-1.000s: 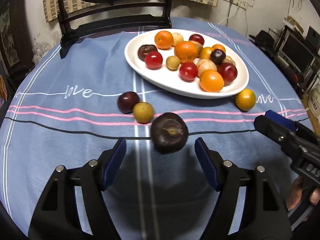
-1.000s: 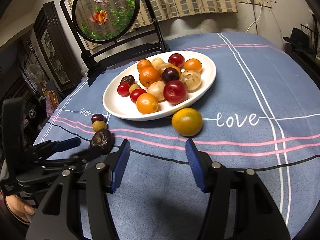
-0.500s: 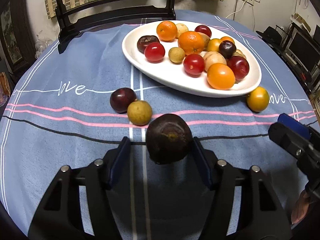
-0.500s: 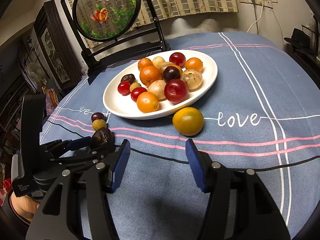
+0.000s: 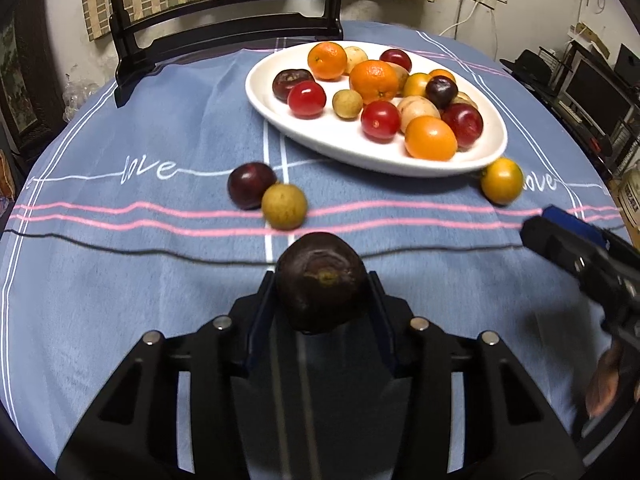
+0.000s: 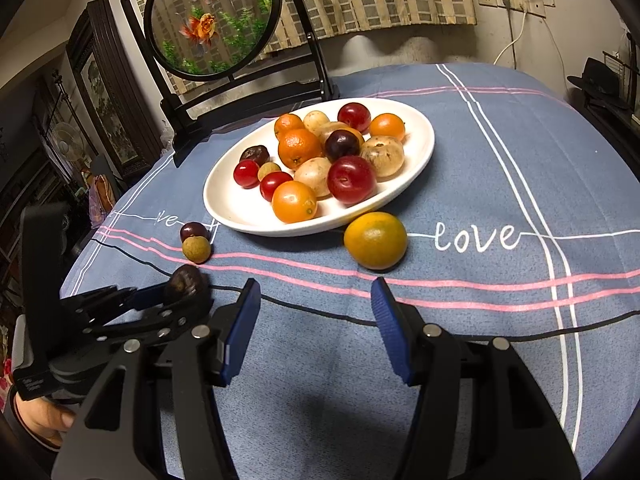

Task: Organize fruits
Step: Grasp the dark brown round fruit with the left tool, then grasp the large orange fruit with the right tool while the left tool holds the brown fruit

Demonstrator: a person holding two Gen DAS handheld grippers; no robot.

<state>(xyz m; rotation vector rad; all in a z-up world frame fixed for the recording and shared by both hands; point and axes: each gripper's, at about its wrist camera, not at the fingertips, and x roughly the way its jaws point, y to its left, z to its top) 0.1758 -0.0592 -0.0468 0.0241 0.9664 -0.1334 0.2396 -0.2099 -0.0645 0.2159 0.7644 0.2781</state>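
A dark wrinkled round fruit (image 5: 322,300) sits between the blue pads of my left gripper (image 5: 322,280), whose jaws are closing, both pads touching its sides. In the right wrist view the same fruit (image 6: 186,282) shows at the left gripper's (image 6: 176,292) tip, low over the cloth. My right gripper (image 6: 314,286) stands open with nothing between its fingers, and an orange-yellow fruit (image 6: 375,240) lies just beyond it. A dark plum (image 5: 251,184) and a tan longan (image 5: 284,206) touch each other on the cloth. The white oval plate (image 5: 360,156) holds several fruits.
A blue tablecloth (image 5: 120,280) with pink stripes covers the round table. A round goldfish screen (image 6: 212,20) on a black stand rises behind the plate. My right gripper (image 5: 548,226) enters the left wrist view from the right. A hand (image 6: 44,416) grips the left tool.
The left jaws have narrowed from wide apart until they touch the dark fruit, which now lies closer to the camera. The right gripper has stayed still.
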